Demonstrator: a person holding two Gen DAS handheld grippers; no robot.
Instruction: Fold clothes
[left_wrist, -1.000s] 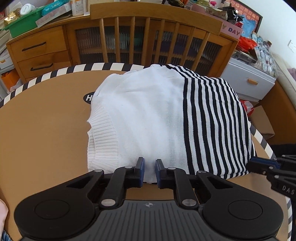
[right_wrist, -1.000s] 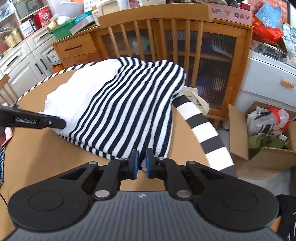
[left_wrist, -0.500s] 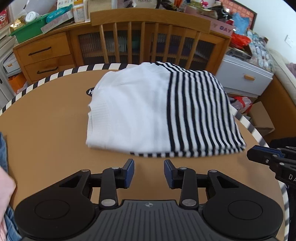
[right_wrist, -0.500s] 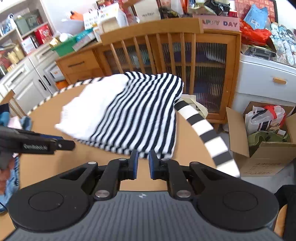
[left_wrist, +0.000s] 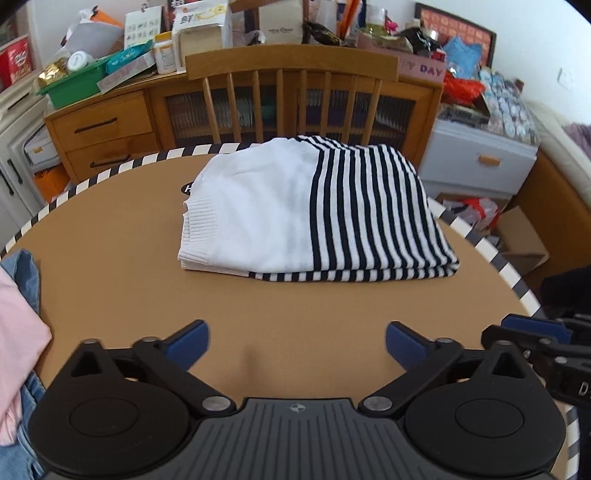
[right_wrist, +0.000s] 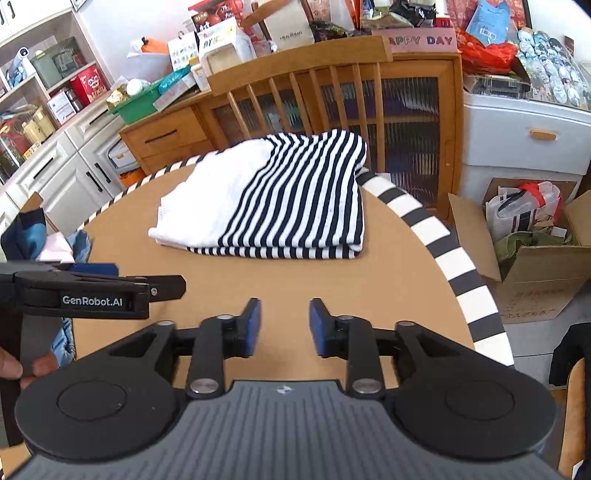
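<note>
Sweater (left_wrist: 314, 210), folded into a flat rectangle, lies on the far half of the round brown bench (left_wrist: 110, 280) in the left wrist view, its left part plain white with a ribbed hem and its right part striped black and white. The left gripper (left_wrist: 297, 341) hangs low over the near bench with its blue-padded fingers spread wide apart and nothing between them, well short of the sweater's near edge. At the right edge the tip of the right gripper (left_wrist: 532, 330) shows. Pink and blue clothes (left_wrist: 18, 332) lie at the left rim. A wooden chair (left_wrist: 291, 70) stands behind the bench.

From the right wrist view, the sweater (right_wrist: 280, 199) sits near the bench's (right_wrist: 388, 295) striped far rim, its folded layers showing along the near edge. The right gripper (right_wrist: 284, 326) is partly open, a clear gap between its blue pads, holding nothing and apart from the sweater. The left gripper (right_wrist: 162, 288) reaches in from the left, side on. A cardboard box (right_wrist: 535, 273) sits on the floor to the right.
</note>
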